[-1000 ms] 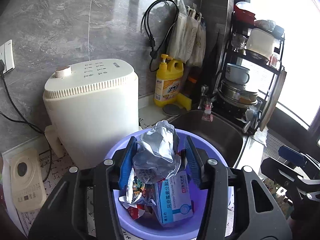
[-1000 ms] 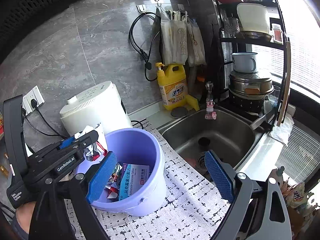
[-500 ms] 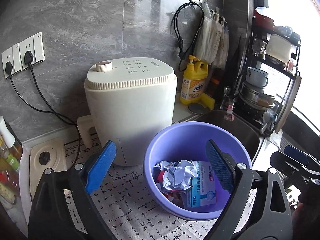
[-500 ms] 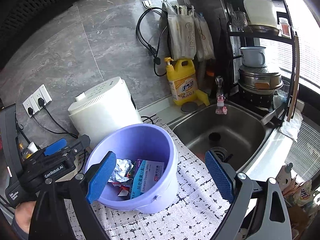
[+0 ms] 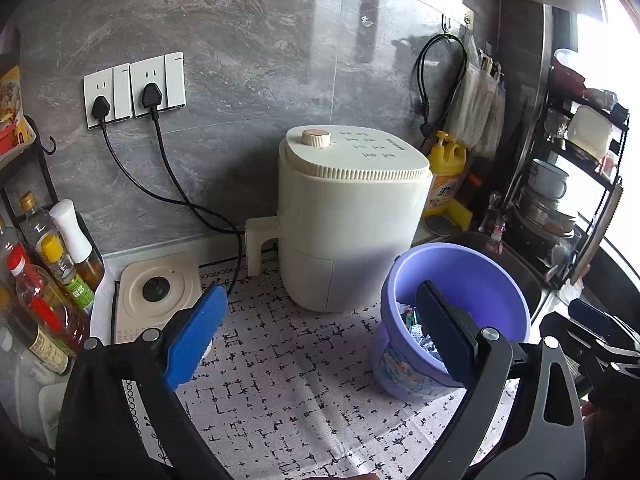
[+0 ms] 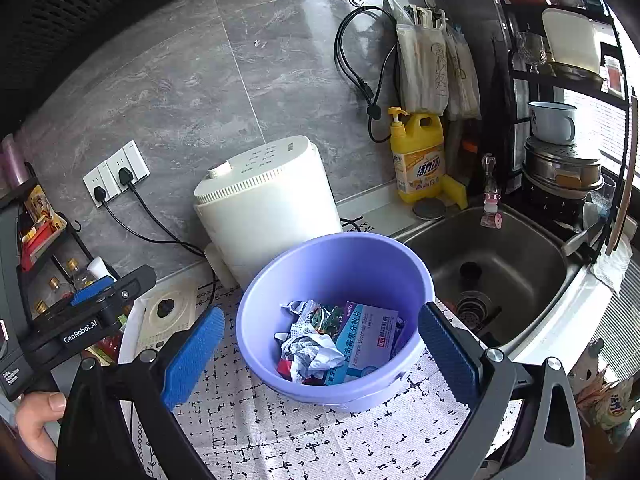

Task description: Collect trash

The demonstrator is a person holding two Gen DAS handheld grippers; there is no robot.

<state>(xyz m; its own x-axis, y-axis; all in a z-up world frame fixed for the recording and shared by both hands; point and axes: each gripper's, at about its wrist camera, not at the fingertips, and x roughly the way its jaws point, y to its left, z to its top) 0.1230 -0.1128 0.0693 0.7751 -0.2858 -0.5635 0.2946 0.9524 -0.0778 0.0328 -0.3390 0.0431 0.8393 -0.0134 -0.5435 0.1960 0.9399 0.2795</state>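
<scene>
Your left gripper has its jaws opening, with nothing between them; under it is only the patterned mat. Your right gripper is also opening and holds nothing; the purple bucket shows in the gap of its jaws, but the pads do not touch it. The trash lies in the bucket: crumpled foil, wrappers and a blue medicine box. The bucket stands on the mat, just in front of the white appliance and beside the steel sink. A yellow detergent bottle stands behind the sink, near the wall.
</scene>
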